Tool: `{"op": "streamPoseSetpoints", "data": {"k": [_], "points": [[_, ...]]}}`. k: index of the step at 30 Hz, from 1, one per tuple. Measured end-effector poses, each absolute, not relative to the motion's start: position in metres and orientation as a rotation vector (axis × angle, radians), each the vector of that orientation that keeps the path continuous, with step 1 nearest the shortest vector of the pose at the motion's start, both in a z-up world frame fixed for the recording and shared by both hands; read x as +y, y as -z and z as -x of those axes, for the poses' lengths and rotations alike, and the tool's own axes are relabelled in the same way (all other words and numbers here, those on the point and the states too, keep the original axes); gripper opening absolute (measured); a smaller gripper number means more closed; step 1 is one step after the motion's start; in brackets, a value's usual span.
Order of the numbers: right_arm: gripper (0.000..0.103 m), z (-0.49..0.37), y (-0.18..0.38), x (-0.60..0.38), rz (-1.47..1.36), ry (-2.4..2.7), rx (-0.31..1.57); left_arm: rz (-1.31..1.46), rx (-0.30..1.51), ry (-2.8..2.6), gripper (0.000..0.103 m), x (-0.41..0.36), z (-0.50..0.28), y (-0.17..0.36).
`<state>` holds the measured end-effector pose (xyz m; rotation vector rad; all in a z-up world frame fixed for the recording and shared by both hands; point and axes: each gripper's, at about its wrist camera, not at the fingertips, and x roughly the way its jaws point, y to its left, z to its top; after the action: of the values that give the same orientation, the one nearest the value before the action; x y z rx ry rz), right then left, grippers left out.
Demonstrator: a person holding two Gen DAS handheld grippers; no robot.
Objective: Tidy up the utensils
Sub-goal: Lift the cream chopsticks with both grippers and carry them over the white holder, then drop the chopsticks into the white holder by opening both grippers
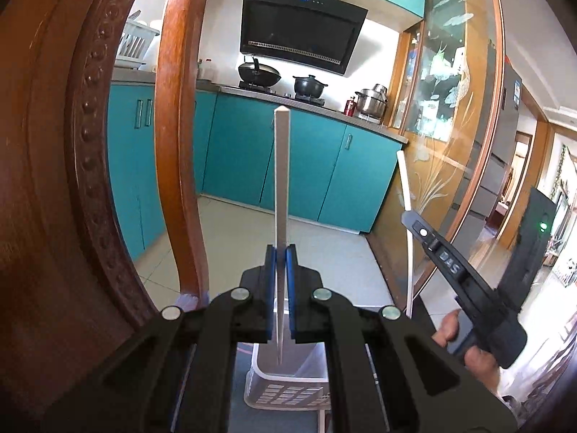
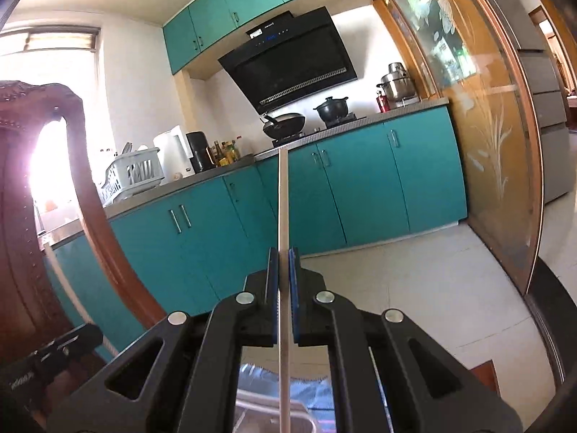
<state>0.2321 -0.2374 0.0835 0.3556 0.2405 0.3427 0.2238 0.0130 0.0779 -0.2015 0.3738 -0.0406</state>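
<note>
My left gripper (image 1: 281, 252) is shut on a white chopstick (image 1: 281, 180) that stands upright, its lower tip hanging over a white slotted utensil basket (image 1: 288, 393) below. My right gripper (image 2: 283, 252) is shut on a second white chopstick (image 2: 283, 209), also held upright above the basket's rim (image 2: 267, 397). In the left wrist view the right gripper (image 1: 409, 216) shows at the right, holding its chopstick (image 1: 405, 180), with the person's hand (image 1: 468, 342) on the handle. The left gripper's body (image 2: 61, 353) shows at the lower left of the right wrist view.
A carved wooden chair back (image 1: 90, 144) rises close on the left. Beyond are teal kitchen cabinets (image 1: 306, 166), a stove with a wok (image 1: 259, 72) and pots, a range hood (image 1: 299, 25), a dish rack (image 2: 130, 176) and a glass sliding door (image 1: 450, 108).
</note>
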Motion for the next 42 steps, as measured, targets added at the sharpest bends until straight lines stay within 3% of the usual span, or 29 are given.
{"op": "streamPoseSetpoints", "data": {"k": [8,15,24,27,29,35,42], "points": [[0.006,-0.187,-0.103,-0.282,-0.462,-0.396,0.222,0.18,0.362,0.059,0.006,0.007,-0.216,-0.08],[0.006,-0.13,-0.08,-0.274,-0.299,-0.421,0.234,0.181,0.397,0.062,0.006,0.01,-0.212,-0.066],[0.007,-0.122,-0.058,-0.232,-0.135,-0.435,0.354,0.173,0.453,0.098,0.007,0.006,-0.213,-0.057],[0.023,-0.12,-0.056,-0.225,-0.105,-0.449,0.393,0.176,0.453,0.097,0.008,0.008,-0.211,-0.057],[0.043,-0.114,-0.056,-0.226,-0.116,-0.455,0.407,0.194,0.451,0.106,0.019,0.011,-0.207,-0.057],[0.052,-0.084,-0.049,-0.24,-0.096,-0.466,0.439,0.19,0.379,0.117,0.039,0.016,-0.174,-0.062],[0.052,-0.084,0.019,-0.234,-0.006,-0.407,0.829,0.151,0.505,0.132,0.04,0.01,-0.149,-0.026]]}}
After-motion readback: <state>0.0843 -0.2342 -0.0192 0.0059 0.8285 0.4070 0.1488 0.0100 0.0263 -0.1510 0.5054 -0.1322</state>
